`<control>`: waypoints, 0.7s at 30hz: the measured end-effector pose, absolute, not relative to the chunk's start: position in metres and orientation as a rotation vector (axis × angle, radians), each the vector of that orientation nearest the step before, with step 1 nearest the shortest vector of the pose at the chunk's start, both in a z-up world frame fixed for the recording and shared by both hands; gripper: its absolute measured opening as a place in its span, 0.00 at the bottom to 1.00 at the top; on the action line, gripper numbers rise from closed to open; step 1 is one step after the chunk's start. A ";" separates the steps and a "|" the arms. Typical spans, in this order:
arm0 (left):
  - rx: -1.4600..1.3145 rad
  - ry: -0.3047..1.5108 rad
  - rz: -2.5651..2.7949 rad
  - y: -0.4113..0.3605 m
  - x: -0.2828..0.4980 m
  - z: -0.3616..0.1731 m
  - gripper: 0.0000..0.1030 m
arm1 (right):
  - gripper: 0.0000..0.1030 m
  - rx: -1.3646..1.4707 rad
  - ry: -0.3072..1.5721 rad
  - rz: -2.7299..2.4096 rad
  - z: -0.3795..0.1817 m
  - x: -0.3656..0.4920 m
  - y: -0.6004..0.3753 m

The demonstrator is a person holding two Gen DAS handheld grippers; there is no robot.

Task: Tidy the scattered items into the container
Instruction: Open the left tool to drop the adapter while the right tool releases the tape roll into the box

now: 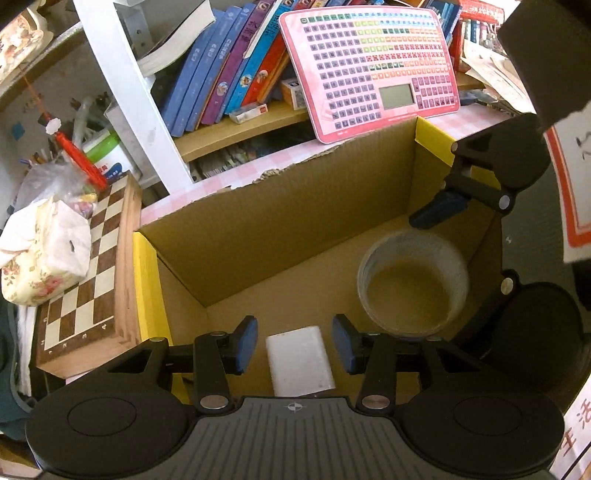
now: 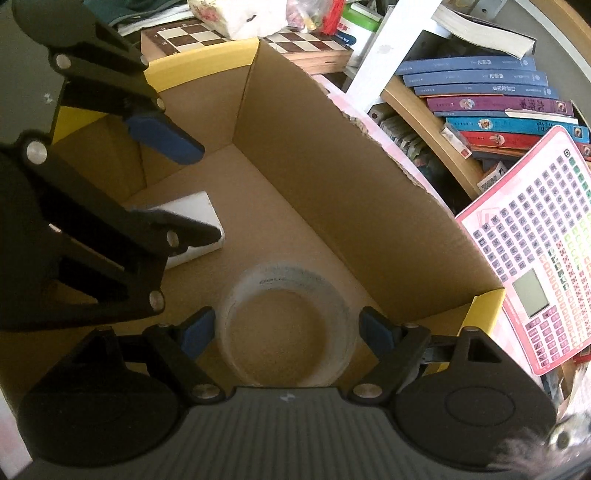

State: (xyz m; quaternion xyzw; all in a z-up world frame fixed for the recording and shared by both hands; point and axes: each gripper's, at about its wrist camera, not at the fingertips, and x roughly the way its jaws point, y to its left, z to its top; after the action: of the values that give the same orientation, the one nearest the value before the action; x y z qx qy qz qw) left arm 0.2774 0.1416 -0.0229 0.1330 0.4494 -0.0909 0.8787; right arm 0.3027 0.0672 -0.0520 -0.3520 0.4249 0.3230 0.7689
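Directly below my left gripper point(image 1: 294, 345) lies a white block point(image 1: 300, 361) on the floor of the cardboard box point(image 1: 258, 236). Its fingers point(image 1: 246, 341) are spread to either side of the block with a clear gap on each side, so they pinch nothing. To the right of the block, also on the box floor, I see a clear roll of tape point(image 1: 412, 284) lying flat. My right gripper point(image 1: 439, 212) reaches in from the right above that roll, one blue finger pad showing. Outside the box, a wooden chessboard point(image 1: 88, 280) sits against the yellow-edged left wall with a tissue pack point(image 1: 40, 258) on top. Behind the box, on the pink checked worktop point(image 1: 221, 184), a pink keyboard toy point(image 1: 373, 66) leans against a shelf of books point(image 1: 221, 74).

From the right wrist, the roll of tape point(image 2: 288, 325) is nearest, flat on the box floor point(image 2: 295, 206) between my right gripper's point(image 2: 286, 330) fingers point(image 2: 376, 330). They stand wide apart and clear of the roll on both sides. The left gripper point(image 2: 184, 192) comes in from the upper left, fingers apart over the white block point(image 2: 199, 218), which lies deeper in the box, apart from the roll. The chessboard point(image 2: 192, 35) shows beyond the far wall, the books point(image 2: 480, 96) and the keyboard toy point(image 2: 535, 273) to the right.
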 end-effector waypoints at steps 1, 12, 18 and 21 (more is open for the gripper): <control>0.285 0.934 -0.191 0.141 0.277 -0.023 0.55 | 0.87 -0.760 0.921 0.702 -0.051 0.302 0.066; 0.278 0.877 -0.152 0.147 0.265 -0.012 0.68 | 0.90 -0.724 0.882 0.697 -0.036 0.297 0.060; 0.275 0.803 -0.128 0.151 0.250 0.007 0.75 | 0.90 -0.668 0.819 0.691 -0.007 0.284 0.050; 0.271 0.755 -0.108 0.153 0.239 0.018 0.78 | 0.90 -0.628 0.784 0.681 0.010 0.276 0.043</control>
State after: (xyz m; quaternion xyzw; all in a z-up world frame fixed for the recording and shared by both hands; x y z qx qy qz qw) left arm 0.2386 0.1526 0.0184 0.1317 0.3672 -0.0526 0.9193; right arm 0.2761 0.0426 0.0097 -0.2953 0.3682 0.3199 0.8215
